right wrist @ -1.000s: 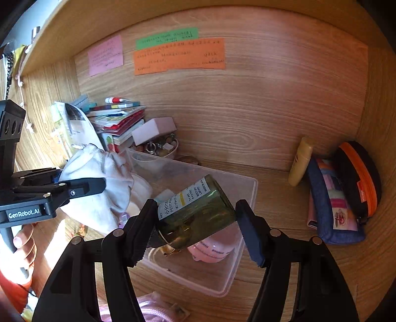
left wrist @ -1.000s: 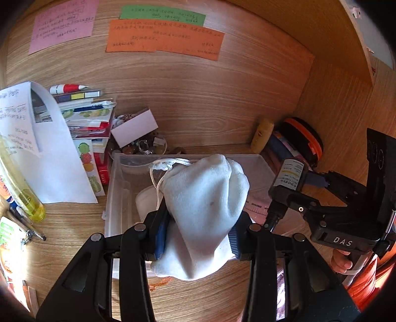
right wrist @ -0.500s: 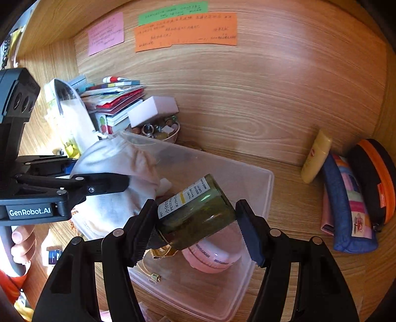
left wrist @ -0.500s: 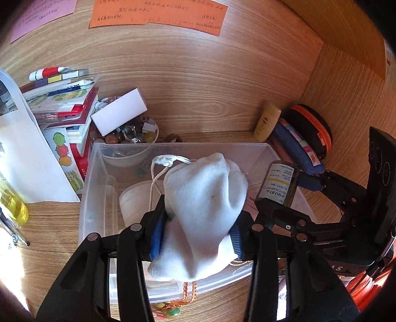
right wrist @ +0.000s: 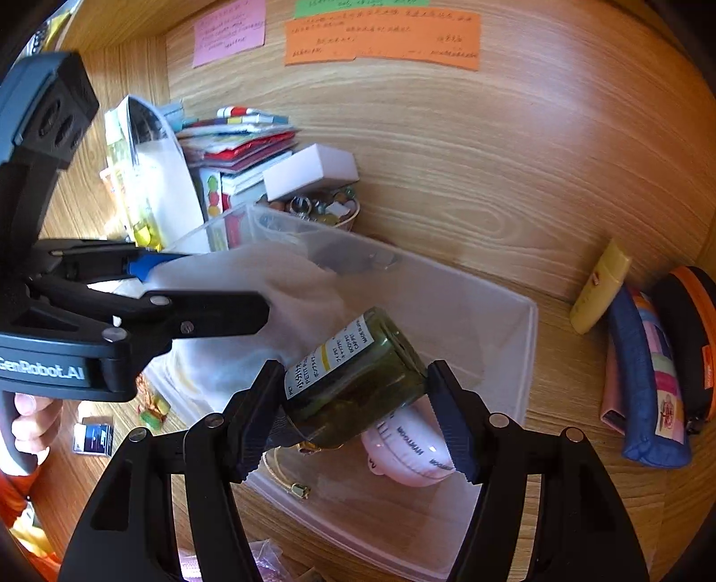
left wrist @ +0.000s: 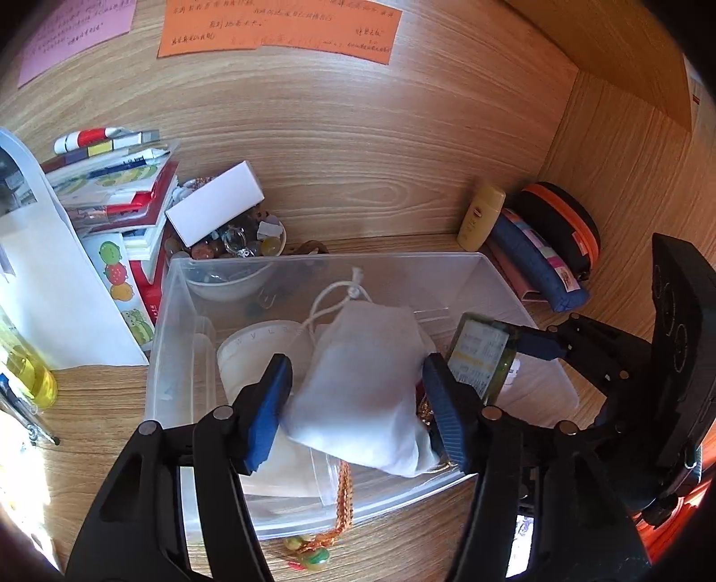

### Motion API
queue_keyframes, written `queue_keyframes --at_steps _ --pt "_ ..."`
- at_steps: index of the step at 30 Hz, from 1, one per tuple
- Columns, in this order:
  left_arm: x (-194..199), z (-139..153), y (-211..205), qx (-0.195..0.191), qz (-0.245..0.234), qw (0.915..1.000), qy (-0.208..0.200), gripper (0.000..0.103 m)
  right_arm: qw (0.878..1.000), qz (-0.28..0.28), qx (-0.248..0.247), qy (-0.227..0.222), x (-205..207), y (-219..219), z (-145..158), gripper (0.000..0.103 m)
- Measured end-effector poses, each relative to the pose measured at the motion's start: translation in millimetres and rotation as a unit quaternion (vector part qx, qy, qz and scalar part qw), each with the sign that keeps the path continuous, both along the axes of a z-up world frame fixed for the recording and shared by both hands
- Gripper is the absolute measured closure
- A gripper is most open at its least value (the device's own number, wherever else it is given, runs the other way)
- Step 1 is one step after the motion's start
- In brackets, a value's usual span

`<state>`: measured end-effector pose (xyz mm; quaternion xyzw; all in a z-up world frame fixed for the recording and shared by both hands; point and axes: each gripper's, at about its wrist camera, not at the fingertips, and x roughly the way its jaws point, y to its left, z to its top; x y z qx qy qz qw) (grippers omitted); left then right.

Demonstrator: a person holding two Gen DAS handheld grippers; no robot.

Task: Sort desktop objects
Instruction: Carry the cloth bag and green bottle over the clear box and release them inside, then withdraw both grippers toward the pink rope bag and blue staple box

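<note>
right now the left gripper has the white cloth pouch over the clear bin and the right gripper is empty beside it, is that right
Not quite. The right gripper is not empty: its jaws are shut on a green glass bottle with a white label, held tilted over the clear bin, as the right wrist view shows. The rest stands: the left gripper has the white cloth pouch over the bin.

L wrist cam: looking fwd-down along its fingers, close over clear bin (left wrist: pixel 313 277), facing back wall | R wrist cam: looking fwd-down from bin's right-front, close, facing same wall | shared: both seeing bin (right wrist: pixel 514 313), orange note (left wrist: pixel 277 27) (right wrist: pixel 380 40), book stack (left wrist: pixel 112 179) (right wrist: pixel 237 143), pouches at right (left wrist: pixel 537 264) (right wrist: pixel 644 367).
</note>
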<state>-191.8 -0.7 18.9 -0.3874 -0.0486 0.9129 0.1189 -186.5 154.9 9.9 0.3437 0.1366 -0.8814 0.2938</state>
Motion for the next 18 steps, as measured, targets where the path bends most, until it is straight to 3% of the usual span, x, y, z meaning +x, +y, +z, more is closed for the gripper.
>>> queue_keyframes --at_steps 10,14,18 --pt "10 9 1 -0.025 0.013 0.9993 0.025 0.037 1.000 -0.011 -0.014 -0.021 -2 6 5 0.040" --pt "17 14 -3 -0.027 0.017 0.9990 0.032 0.030 0.999 -0.029 -0.020 -0.020 2 13 13 0.026" --pt "30 19 -7 -0.045 0.026 0.9977 0.043 0.021 0.999 -0.040 -0.028 -0.020 12 20 20 0.021"
